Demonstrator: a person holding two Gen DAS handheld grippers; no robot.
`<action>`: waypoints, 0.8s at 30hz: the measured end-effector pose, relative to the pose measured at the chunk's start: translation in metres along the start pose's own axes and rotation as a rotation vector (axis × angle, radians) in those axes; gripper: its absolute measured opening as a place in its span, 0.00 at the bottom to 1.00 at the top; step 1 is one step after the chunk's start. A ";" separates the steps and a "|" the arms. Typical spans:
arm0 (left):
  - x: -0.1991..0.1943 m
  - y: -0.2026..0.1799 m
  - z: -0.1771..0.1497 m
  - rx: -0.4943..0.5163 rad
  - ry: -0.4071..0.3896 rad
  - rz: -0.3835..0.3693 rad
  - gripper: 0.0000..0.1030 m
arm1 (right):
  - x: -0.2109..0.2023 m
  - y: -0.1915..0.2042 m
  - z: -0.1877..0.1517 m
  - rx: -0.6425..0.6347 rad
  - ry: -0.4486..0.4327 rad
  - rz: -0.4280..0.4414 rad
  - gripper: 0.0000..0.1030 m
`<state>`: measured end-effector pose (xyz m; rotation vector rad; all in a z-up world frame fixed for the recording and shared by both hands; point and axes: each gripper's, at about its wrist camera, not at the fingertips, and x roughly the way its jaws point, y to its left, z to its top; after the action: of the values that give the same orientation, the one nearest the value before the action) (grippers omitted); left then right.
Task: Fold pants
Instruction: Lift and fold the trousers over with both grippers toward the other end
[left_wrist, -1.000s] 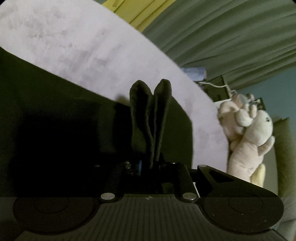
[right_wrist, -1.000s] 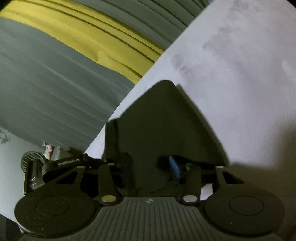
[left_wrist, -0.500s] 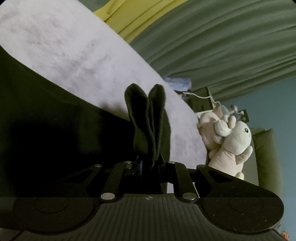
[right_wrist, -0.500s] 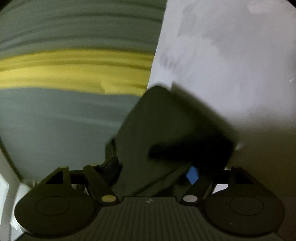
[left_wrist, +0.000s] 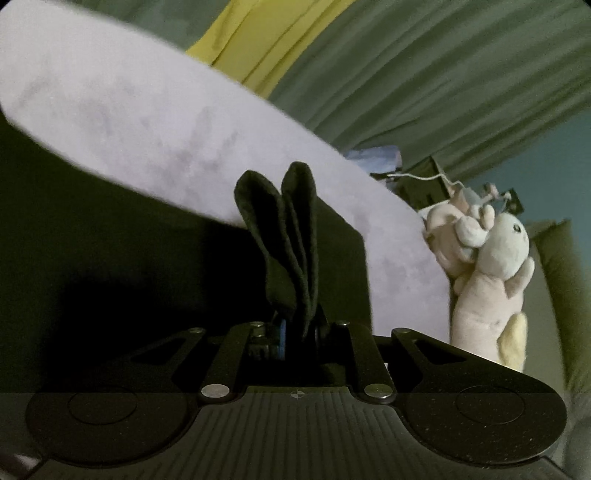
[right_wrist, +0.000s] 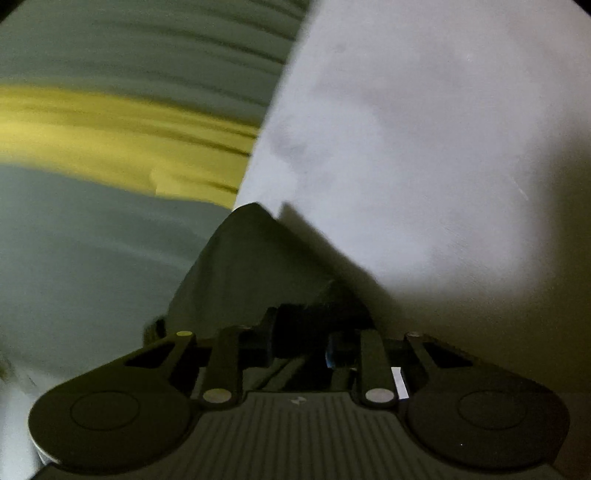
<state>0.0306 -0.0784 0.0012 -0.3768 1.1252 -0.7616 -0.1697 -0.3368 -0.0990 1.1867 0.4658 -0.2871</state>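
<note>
Pale lilac bed (left_wrist: 155, 110), dark pants (left_wrist: 110, 236) spread across its near side, plush toys (left_wrist: 484, 266) piled just beyond its far corner.

Black ribbed tongs (left_wrist: 295, 325), silver pivot screws

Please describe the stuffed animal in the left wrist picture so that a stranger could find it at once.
Start at the wide pale lilac surface and follow its edge to the right, below the green curtain. There lies the plush toy, cream-coloured with a small dark eye. It is the only soft, pale figure; a green cushion stands beside it.

Bedsheet (left_wrist: 155, 122) open ahead; plush toys (left_wrist: 484, 266) block right edge.
</note>
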 end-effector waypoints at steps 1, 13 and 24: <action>-0.009 0.000 0.002 0.033 -0.013 0.014 0.15 | 0.000 0.009 -0.003 -0.063 -0.006 -0.002 0.22; -0.037 0.088 -0.011 0.028 -0.048 0.275 0.31 | 0.057 0.047 -0.064 -0.297 0.212 -0.007 0.35; -0.027 0.128 -0.011 -0.160 -0.093 0.105 0.74 | 0.033 0.000 -0.043 0.155 0.124 0.080 0.46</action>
<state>0.0603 0.0304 -0.0653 -0.4792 1.1126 -0.5586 -0.1492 -0.2955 -0.1279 1.3763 0.5094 -0.1835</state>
